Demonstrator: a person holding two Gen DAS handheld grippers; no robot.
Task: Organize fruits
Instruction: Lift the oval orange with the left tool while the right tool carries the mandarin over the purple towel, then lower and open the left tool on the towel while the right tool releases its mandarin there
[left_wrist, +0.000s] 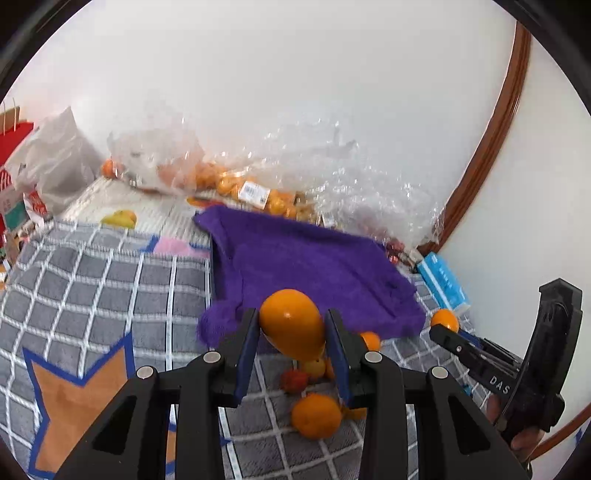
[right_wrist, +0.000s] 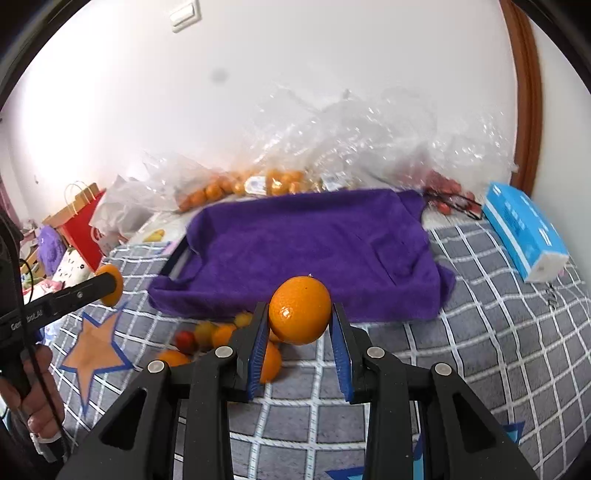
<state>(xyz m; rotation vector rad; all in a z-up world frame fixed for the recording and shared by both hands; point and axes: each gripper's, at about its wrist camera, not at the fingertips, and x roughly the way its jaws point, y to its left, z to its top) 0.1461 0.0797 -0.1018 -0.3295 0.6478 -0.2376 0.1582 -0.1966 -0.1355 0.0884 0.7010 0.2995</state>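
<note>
my left fingers (left_wrist: 291, 325) clench one orange (left_wrist: 291, 323), my right fingers (right_wrist: 300, 314) another orange (right_wrist: 300, 309), both low centre, above the purple towel (right_wrist: 306, 251).

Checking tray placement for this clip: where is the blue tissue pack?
In the right wrist view the blue tissue pack lies on the checked cover at far right, beside the purple towel and near the brown door frame.

Location: a home, most likely a bedroom. Indicators: a bed covered by a grey checked quilt (right_wrist: 480, 332) with star patches, a wall light switch (right_wrist: 185, 14), a brown wooden door frame (right_wrist: 526, 92), a red shopping bag (right_wrist: 83, 225), a tissue pack (right_wrist: 524, 232).
</note>
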